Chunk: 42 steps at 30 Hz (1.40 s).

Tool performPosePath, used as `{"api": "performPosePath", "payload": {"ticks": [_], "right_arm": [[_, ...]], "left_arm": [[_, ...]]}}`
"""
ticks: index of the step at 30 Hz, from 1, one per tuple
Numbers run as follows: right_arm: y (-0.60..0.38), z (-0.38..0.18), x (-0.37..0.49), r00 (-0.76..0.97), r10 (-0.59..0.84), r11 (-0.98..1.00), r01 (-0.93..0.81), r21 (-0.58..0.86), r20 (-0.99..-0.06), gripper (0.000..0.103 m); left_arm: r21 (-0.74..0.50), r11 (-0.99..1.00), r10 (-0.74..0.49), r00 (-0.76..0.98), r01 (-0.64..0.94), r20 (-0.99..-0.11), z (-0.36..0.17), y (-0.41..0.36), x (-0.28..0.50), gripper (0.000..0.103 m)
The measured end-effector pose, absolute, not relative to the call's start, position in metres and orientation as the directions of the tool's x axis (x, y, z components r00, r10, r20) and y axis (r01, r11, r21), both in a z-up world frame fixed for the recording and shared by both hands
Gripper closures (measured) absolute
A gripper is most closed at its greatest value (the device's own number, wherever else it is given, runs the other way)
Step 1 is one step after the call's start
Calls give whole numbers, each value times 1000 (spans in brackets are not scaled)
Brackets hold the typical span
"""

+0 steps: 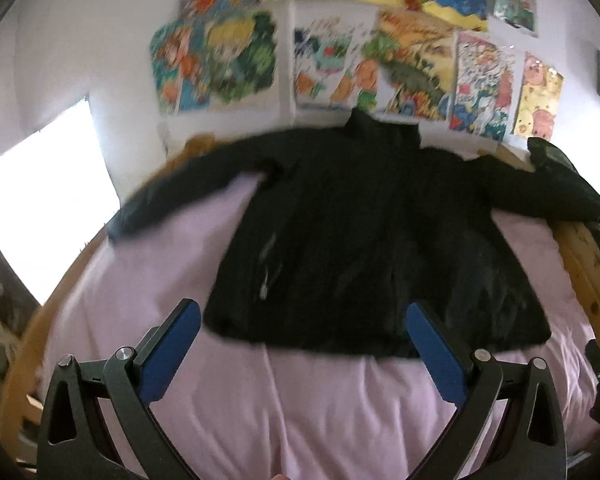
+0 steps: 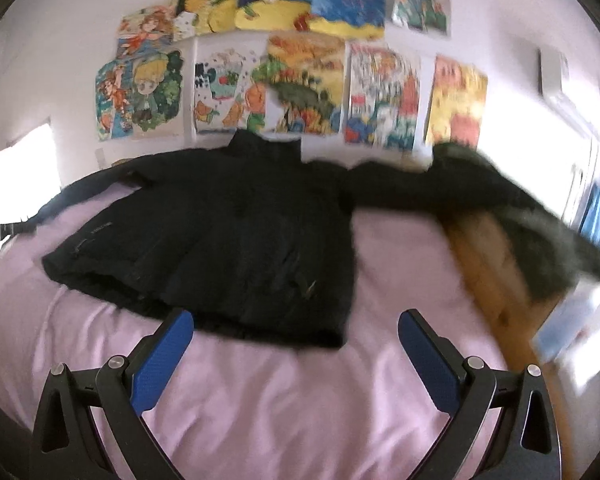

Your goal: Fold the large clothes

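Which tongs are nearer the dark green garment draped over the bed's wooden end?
Right. The right tongs, open, hover near the black jacket's right hem, closer to the green garment. The left tongs, open, face the hem's middle.

Both your views are smeared with motion blur. The jacket (image 1: pixel 360 240) shows no clear zip or seams, its left sleeve (image 1: pixel 188 184) blurs over the bed's (image 1: pixel 340 400) left edge, and the wall drawings (image 2: pixel 300 80) stay unreadable.
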State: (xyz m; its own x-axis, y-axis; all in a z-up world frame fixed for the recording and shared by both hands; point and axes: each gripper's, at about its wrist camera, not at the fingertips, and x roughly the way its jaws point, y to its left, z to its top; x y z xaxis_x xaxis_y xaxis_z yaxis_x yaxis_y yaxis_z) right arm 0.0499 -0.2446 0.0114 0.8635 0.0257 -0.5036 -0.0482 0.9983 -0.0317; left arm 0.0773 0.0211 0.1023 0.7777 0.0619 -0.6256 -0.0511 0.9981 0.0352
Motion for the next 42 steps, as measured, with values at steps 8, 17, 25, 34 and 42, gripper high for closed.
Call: {"api": "performPosePath", "payload": {"ticks": [8, 17, 25, 34, 42], "right_arm": [[-317, 58, 127, 774, 115, 992, -126, 27, -622, 0], [-450, 47, 238, 744, -25, 967, 187, 171, -668, 0], [-558, 28, 246, 716, -435, 753, 621, 216, -546, 0], [-625, -10, 275, 650, -365, 649, 691, 319, -666, 0], [-638, -25, 283, 752, -335, 594, 636, 492, -567, 20]], "left_arm": [[172, 985, 82, 793, 29, -604, 134, -27, 130, 2], [176, 968, -28, 767, 182, -640, 96, -115, 243, 2], [130, 939, -178, 774, 319, -608, 50, -192, 391, 2], [0, 933, -286, 740, 360, -609, 2, -227, 504, 2], [95, 949, -161, 722, 300, -673, -52, -266, 565, 2]]}}
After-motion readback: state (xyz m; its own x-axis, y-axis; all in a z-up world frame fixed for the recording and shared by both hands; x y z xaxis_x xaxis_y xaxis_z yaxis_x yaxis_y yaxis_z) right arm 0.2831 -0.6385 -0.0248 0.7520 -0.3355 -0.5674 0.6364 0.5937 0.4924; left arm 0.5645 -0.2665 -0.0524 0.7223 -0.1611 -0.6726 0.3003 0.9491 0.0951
